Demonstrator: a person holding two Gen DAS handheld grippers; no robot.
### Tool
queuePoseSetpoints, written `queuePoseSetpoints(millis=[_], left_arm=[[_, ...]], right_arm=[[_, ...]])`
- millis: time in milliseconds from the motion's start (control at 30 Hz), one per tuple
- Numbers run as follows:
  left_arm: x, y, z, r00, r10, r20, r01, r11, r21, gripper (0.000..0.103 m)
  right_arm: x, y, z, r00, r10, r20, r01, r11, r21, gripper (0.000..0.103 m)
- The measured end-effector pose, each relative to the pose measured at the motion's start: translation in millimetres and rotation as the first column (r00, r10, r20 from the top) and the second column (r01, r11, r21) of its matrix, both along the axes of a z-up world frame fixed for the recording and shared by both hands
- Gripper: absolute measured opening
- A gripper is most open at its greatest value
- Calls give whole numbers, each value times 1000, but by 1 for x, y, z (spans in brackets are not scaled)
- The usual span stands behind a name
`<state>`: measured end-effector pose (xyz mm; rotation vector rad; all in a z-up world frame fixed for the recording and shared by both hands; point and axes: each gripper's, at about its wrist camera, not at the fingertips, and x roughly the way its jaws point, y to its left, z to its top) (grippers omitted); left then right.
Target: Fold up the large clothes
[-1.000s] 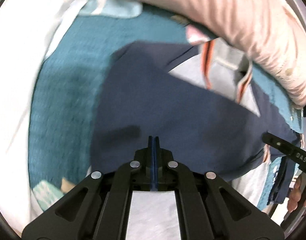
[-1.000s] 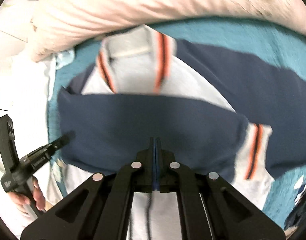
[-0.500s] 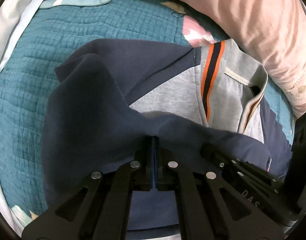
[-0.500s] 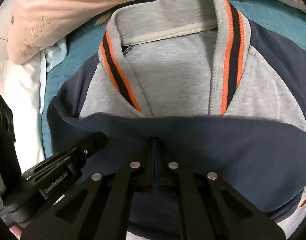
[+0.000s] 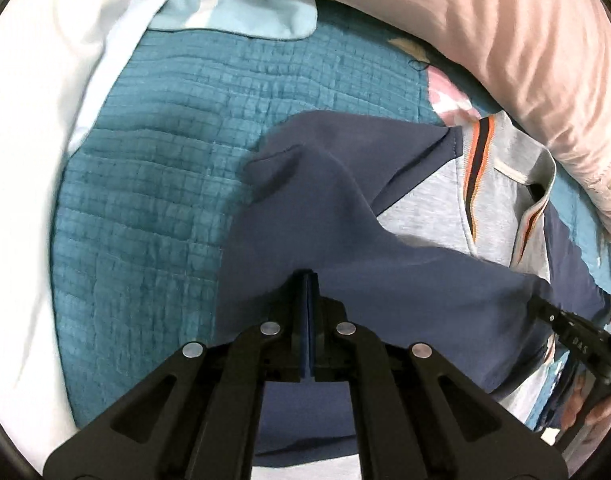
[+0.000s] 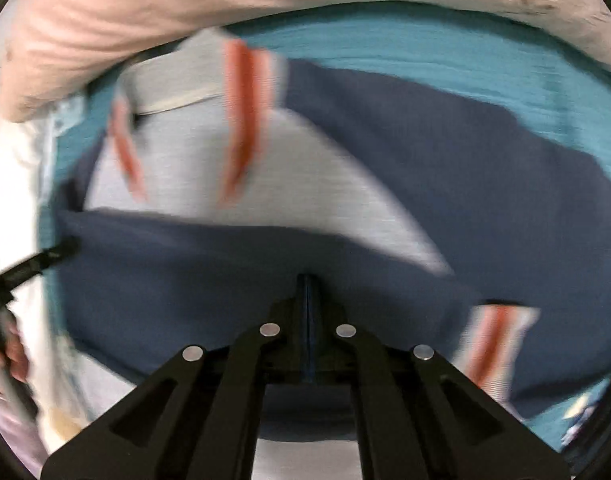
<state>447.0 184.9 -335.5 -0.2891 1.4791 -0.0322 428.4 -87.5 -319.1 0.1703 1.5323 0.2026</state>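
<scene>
On the teal quilted bed cover [image 5: 153, 208], a navy and grey jacket [image 5: 417, 292] lies with its striped collar at one o'clock, just below a pink pillow [image 5: 525, 52]. Both the left gripper [image 5: 307, 280] and the right gripper [image 6: 307, 282] have their jaws closed on the jacket's navy hem, folded over the grey front.

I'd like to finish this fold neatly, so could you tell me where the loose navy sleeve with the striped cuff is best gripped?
Grip the navy sleeve near its striped cuff, coming from above on the outer side. It lies flat and spread on the teal quilt, clear of the grey collar, so that free end should lift and carry across most easily.
</scene>
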Motion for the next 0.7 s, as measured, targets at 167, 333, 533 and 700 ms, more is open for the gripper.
queuePoseSetpoints(millis=[167,333,533,700], left_arm=[[8,-5,-7,1000,11,-12,-10,999,40,1],[4,-26,11,999,-41,-14,42,994,99,1],[-21,-50,46,996,-80,36,75,990,116,1],[-61,-67,84,992,-96,84,81,983,163,18]], right_arm=[[0,-26,-22,996,-83,-24,85,990,111,0],[-10,-32,-1,998,-43,34,40,994,97,3],[-31,-62,41,990,-103,94,85,979,183,6],[-63,-83,87,978,-121,172,93,983,158,53]])
